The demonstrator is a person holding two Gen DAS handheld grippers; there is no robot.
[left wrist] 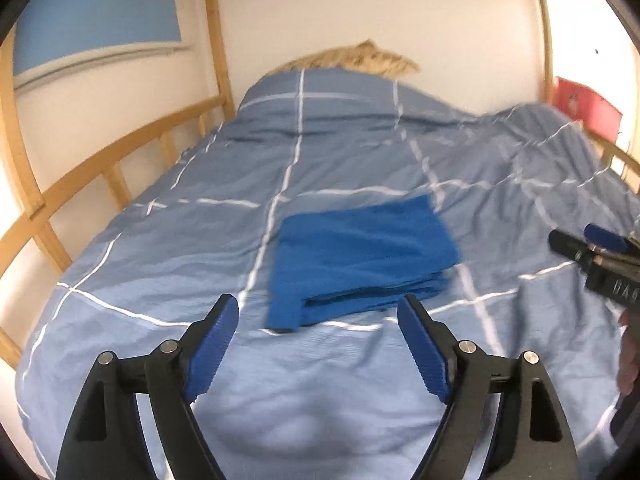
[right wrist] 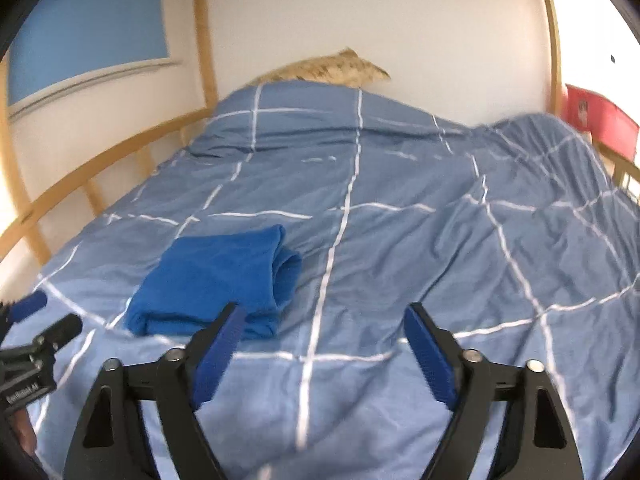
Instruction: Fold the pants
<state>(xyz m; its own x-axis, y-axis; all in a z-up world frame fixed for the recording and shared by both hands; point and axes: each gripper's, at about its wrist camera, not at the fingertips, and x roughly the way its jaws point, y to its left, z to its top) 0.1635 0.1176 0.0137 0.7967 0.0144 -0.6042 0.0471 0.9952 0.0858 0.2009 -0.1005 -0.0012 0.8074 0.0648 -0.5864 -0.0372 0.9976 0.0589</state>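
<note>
Left gripper [left wrist: 318, 308]: black frame, blue ribbed pads, jaws spread wide with nothing between them; raised above the bed and tilted down toward it, clear of the cloth. Its tip also shows at the left edge of the right wrist view, with a bit of the person's hand under it.

Right gripper [right wrist: 324, 318]: same make, jaws likewise wide and empty, held above the duvet; its left pad [right wrist: 218, 350] overlaps the near right corner of the pants in the picture, but contact cannot be told. Its tip appears at the right edge of the left wrist view, beside part of a hand [left wrist: 628, 356].

Pants [left wrist: 360, 256]: bright blue, folded into a compact, roughly rectangular stack of several layers, lying flat on the duvet just beyond both grippers. In the left wrist view the stacked edges face the camera and one small flap sticks out at the near left corner. In the right wrist view a rounded fold bulges along the right side of the stack. Neither gripper holds it.

Duvet [left wrist: 168, 248]: light blue with thin white grid lines, covering the whole bed; fairly smooth on the left and near the pants, bunched and rumpled toward the right.

Pillow [left wrist: 360, 58]: tan, mottled, showing above the far end of the duvet, against the white wall.

Bed frame [left wrist: 120, 148]: pale wood, slatted rail along the left side, upright posts at the far corners, beams overhead.

Blue panel [left wrist: 96, 16]: on the wall at upper left.

Red object [left wrist: 584, 108]: at the far right, beyond the bed rail; what it is cannot be told
</note>
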